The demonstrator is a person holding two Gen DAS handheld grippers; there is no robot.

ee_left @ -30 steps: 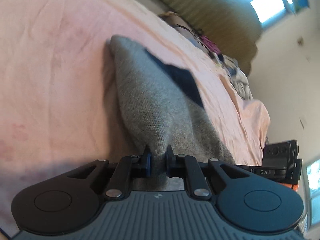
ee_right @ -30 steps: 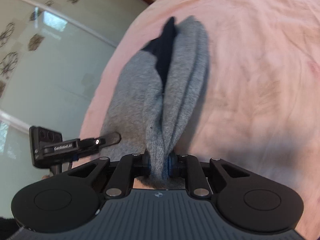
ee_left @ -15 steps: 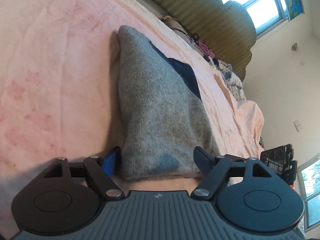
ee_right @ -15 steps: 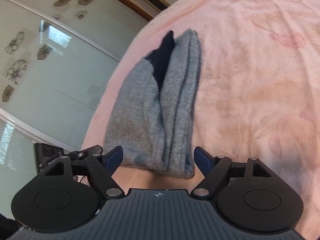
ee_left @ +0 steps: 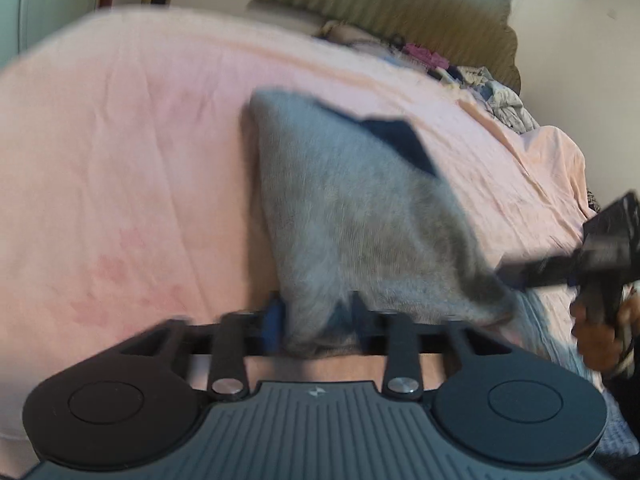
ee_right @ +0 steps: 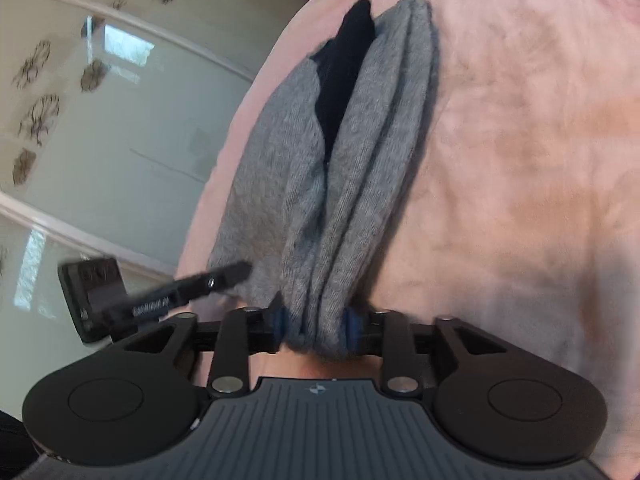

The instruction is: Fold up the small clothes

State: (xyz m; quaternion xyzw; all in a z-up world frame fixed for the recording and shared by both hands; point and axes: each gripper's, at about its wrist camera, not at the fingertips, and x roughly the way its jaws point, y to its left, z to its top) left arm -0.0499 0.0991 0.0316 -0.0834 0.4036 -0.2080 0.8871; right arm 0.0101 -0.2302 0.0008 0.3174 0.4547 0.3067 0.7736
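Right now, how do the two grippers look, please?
Both the left gripper and the right gripper are black, with two round discs, silver rivets, a ribbed grey body bearing a small logo, and blue-padded jaws. White lettering, blurred, marks the left one's side.

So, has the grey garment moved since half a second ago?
Yes. The near edge of the grey garment, then flat on the pink sheet, is now bunched and lifted off it; the far end still rests there.
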